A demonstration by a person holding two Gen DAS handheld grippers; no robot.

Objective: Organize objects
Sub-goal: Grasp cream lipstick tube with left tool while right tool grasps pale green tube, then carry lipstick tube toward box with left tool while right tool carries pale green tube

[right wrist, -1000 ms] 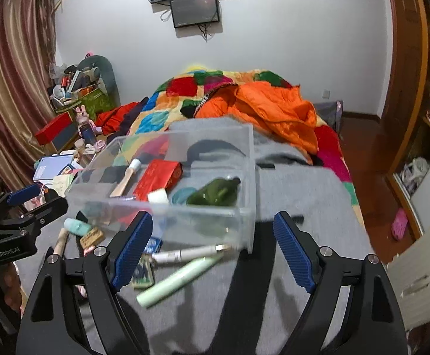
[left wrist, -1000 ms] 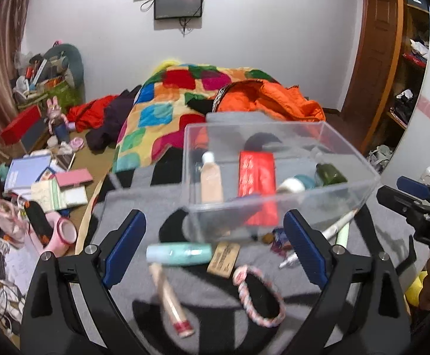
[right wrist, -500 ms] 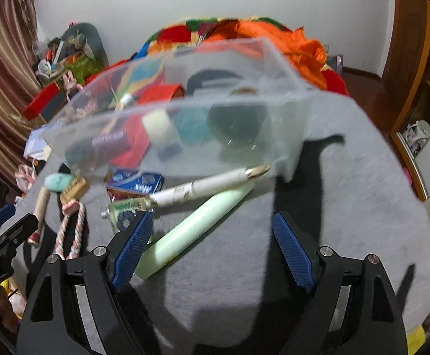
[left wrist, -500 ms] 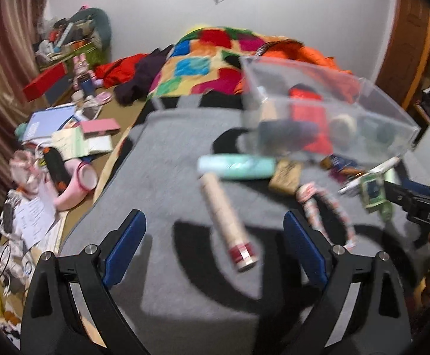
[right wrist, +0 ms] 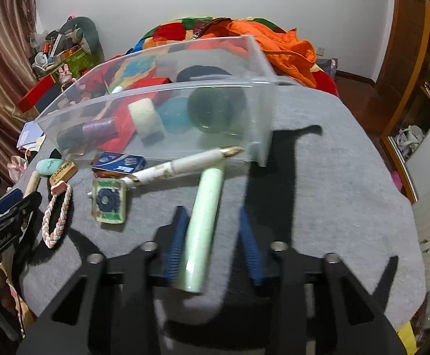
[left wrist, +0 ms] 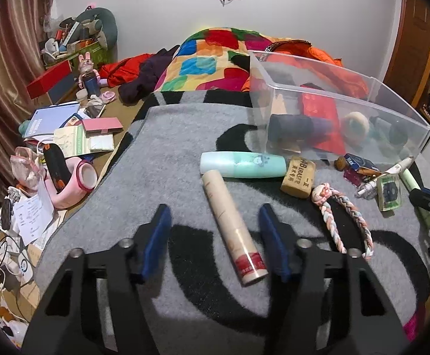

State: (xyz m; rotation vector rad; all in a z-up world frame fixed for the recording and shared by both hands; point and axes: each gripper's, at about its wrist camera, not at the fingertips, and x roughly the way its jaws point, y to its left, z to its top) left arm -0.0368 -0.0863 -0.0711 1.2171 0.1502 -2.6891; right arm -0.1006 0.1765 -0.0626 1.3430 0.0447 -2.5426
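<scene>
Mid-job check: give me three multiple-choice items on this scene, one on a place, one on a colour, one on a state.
1. Where is the brown eraser? A on the bed quilt; B on the gray blanket beside the mint bottle; C on the floor.
2. What colour is the flat box in the clear bin? A red; B yellow; C black.
3. How is the beige tube placed? A upright; B lying flat; C hanging.
Answers: B, it sits by the bottle's end; A, red shows through the wall; B, its length rests on the blanket.
</scene>
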